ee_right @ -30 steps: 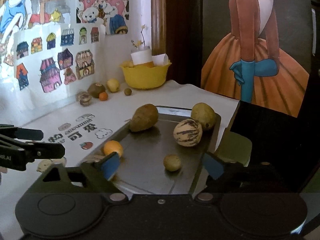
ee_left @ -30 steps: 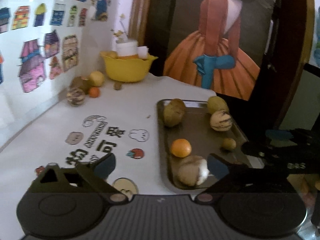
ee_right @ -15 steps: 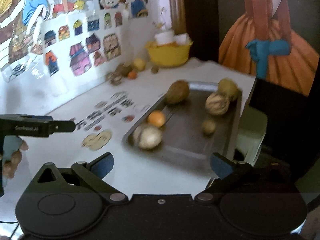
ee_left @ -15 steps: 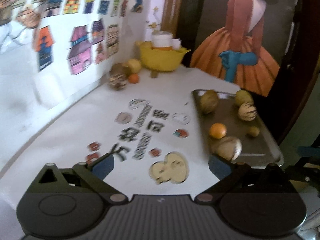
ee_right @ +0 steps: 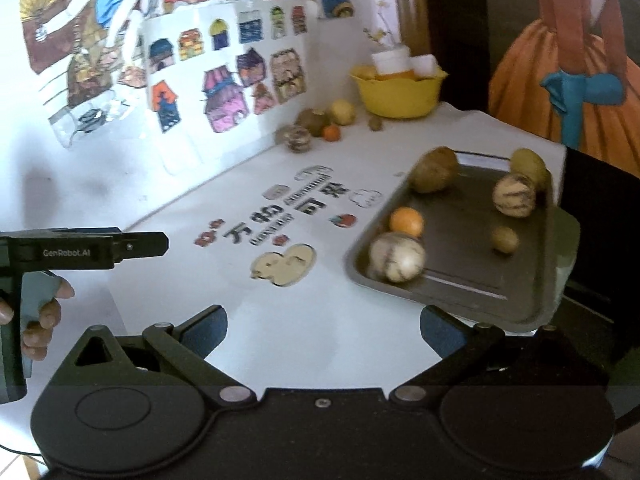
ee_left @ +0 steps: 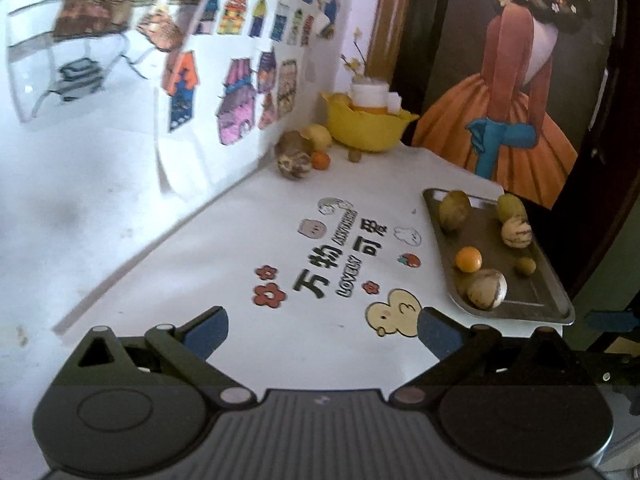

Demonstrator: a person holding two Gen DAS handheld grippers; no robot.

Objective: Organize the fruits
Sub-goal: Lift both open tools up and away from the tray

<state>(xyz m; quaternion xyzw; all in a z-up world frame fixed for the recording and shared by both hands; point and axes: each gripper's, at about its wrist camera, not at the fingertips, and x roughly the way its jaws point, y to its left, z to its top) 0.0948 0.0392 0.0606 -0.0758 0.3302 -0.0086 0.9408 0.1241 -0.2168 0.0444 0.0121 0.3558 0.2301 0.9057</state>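
Both claws wide open and empty above the counter (ee_left: 248, 236).
The right claw (ee_right: 323, 330) has just opened fully; the left claw (ee_left: 322, 330) holds nothing. Six fruits lie on the tray (ee_right: 460, 280), ahead and right of both.

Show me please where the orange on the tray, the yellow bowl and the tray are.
orange (ee_left: 468, 259), left wrist view, middle of the fruit.
yellow bowl (ee_left: 366, 130), left wrist view, its front wall.
tray (ee_right: 460, 258), right wrist view, bare floor.
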